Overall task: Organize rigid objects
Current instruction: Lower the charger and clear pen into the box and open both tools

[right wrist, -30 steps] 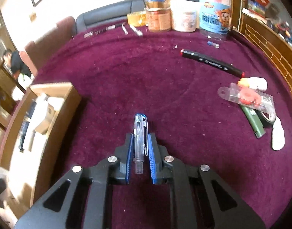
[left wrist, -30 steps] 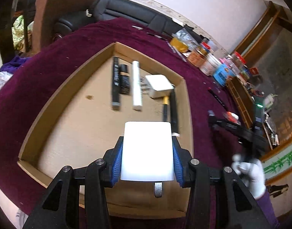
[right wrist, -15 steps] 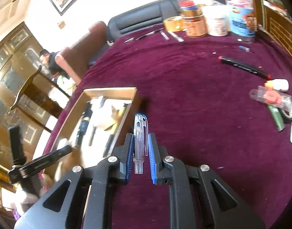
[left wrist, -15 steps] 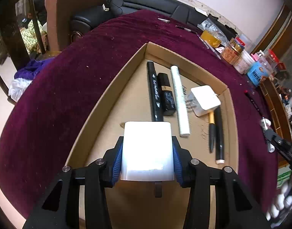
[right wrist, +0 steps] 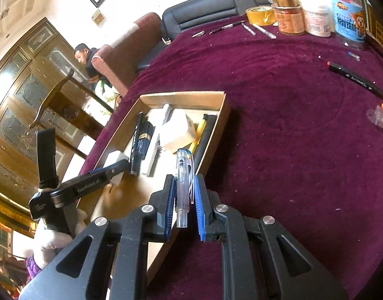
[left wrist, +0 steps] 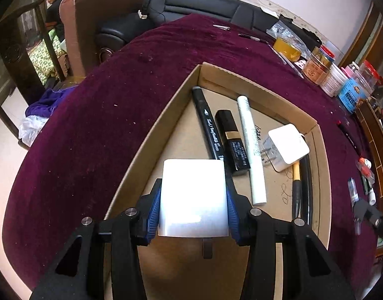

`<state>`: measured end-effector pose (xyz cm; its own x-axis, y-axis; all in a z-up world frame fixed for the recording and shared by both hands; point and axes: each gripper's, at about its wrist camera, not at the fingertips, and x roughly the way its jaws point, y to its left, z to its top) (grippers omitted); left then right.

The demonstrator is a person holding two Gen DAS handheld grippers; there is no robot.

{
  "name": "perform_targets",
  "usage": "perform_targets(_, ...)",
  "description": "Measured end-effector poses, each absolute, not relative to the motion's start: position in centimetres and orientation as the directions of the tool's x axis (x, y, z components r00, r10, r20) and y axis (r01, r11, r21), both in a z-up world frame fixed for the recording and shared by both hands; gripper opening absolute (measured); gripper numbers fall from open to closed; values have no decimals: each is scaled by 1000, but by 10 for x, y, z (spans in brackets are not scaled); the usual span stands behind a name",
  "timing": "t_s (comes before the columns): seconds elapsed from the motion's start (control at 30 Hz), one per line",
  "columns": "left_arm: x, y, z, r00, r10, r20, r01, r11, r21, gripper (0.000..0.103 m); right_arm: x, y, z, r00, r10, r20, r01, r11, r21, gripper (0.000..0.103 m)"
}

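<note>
My left gripper [left wrist: 193,201] is shut on a white charger block [left wrist: 194,195] and holds it over the near left part of the cardboard tray [left wrist: 151,137]. In the tray lie a black marker [left wrist: 209,127], a black lipstick tube [left wrist: 232,142], a white tube [left wrist: 251,147], a white plug adapter [left wrist: 287,147] and two dark pens [left wrist: 301,187]. My right gripper [right wrist: 183,201] is shut on a clear blue pen [right wrist: 183,177], held above the tray's [right wrist: 216,135] right wall. The left gripper [right wrist: 116,168] shows there with the white block.
The table has a maroon cloth [right wrist: 291,125]. Jars and a tape roll [right wrist: 260,15] stand at the far edge. A black marker [right wrist: 354,80] and small items lie at the right. A chair, a sofa and a seated man [left wrist: 53,0] are behind.
My left gripper has moved left and forward over the tray with the white block. My right gripper has swung left toward the tray with the pen, and now sits at its right wall.
</note>
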<state>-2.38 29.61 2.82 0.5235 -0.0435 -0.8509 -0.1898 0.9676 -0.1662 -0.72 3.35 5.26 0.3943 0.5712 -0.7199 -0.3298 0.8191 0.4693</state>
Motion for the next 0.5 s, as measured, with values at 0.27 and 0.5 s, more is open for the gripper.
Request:
perform_targets(0.27, -65, 317, 58, 626, -136, -768, -187, 930, -317, 47, -14, 56, 48, 333, 603, -725, -370, 791, 488, 14)
perform_targets(0.5, -126, 336, 70, 700, -110, -706, -234, 899, -371, 53, -19, 97, 37, 250, 605, -756, -416, 772, 480, 14)
